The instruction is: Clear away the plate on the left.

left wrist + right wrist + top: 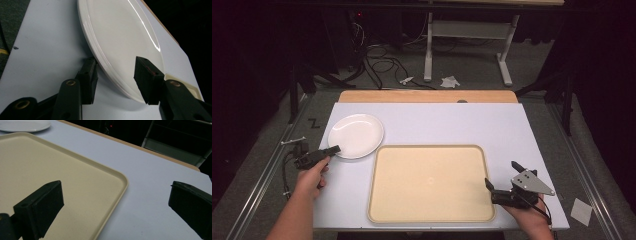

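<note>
The left gripper (333,149) straddles the near-left rim of the plate (357,134), one jaw under the rim, one over the plate's face; the jaws stand partly apart and the pads do not yet press. The plate lies near the table's (437,120) far-left corner, just beside the tray (429,182). The right gripper (502,176), jaws wide and holding nothing, hovers over the tray's right edge, with bare tabletop to its right.

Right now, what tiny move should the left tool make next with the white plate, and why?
Probably close the left tool a little more on the round white plate's near rim. Its two black jaws sit either side of that rim, one below and one above, but a gap remains, so the plate isn't gripped yet. The empty beige tray lies beside it, a likely place for it.
</note>
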`<state>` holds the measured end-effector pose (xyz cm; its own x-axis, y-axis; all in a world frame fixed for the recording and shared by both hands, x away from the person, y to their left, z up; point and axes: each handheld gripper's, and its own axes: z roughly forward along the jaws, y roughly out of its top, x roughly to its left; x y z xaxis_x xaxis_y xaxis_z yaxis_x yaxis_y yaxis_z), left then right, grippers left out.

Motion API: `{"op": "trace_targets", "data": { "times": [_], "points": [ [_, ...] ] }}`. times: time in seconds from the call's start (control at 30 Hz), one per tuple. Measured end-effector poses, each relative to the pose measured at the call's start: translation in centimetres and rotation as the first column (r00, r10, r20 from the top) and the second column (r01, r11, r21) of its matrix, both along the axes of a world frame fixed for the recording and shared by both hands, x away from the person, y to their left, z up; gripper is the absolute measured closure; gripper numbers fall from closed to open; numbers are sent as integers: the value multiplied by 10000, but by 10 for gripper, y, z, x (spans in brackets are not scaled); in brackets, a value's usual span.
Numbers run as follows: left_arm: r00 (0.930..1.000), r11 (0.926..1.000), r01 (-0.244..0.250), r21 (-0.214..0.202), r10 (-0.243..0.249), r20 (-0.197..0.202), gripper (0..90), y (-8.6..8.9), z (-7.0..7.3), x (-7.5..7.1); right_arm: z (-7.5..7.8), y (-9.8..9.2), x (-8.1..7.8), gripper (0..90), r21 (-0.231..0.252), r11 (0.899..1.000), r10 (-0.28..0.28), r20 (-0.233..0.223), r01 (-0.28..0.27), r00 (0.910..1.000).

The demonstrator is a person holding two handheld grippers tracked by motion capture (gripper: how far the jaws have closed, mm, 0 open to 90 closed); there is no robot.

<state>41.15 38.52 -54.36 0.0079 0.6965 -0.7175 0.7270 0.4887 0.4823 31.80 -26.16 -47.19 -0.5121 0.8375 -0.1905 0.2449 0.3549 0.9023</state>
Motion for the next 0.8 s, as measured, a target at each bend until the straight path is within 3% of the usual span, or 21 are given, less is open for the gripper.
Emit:
{"op": "trace_targets", "data": {
  "times": [0.2,0.33,0.6,0.8],
  "points": [
    [10000,10000,-45,23,45,-81,541,0,0,1,1,2,-1,7,2,10000,-22,-22,22,10000],
    [9988,9993,-362,24,362,-317,645,1,-1,2,1,1,-1,7,21,10000,-41,-53,41,10000],
    [9982,9987,-440,250,449,-395,720,1,-1,2,1,0,-2,7,9,10000,-85,-59,85,9999],
    [9985,9991,-402,166,408,-371,734,3,-3,1,0,0,-1,7,4,10000,-35,-3,35,10000]
  ]
}}
